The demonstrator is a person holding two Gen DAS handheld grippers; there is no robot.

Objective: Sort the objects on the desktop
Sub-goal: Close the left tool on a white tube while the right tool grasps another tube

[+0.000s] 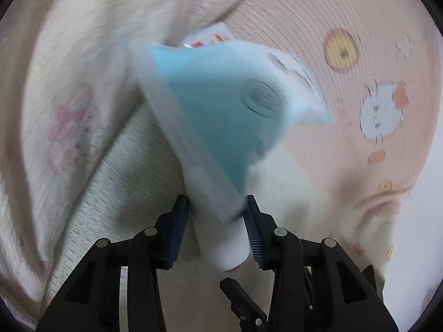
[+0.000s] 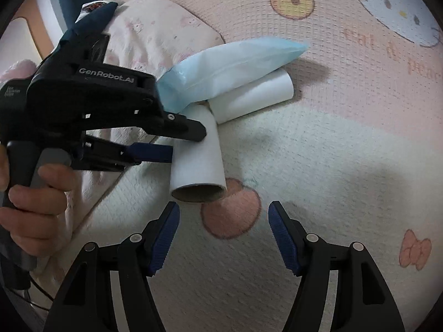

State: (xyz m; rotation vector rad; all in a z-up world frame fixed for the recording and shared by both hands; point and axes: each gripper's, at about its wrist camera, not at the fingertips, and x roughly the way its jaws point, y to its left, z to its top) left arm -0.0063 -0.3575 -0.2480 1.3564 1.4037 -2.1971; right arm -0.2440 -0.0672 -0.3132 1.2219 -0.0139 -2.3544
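My left gripper (image 1: 217,215) is shut on the lower end of a light blue and white plastic pouch (image 1: 221,108), which sticks up in front of the lens, blurred. In the right wrist view the left gripper (image 2: 177,144) comes in from the left, the pouch (image 2: 229,69) in it, and its fingers are at a white paper roll (image 2: 198,160); I cannot tell whether they also pinch the roll. A second white roll (image 2: 254,96) lies behind, under the pouch. My right gripper (image 2: 224,215) is open and empty, just in front of the near roll's open end.
Everything lies on soft bedding: a cream fleece blanket (image 2: 277,235) with pink prints and a pink cartoon-cat sheet (image 2: 360,41). A pale pink pillow (image 2: 155,33) lies at the back left. A small white and red packet (image 1: 210,37) shows behind the pouch.
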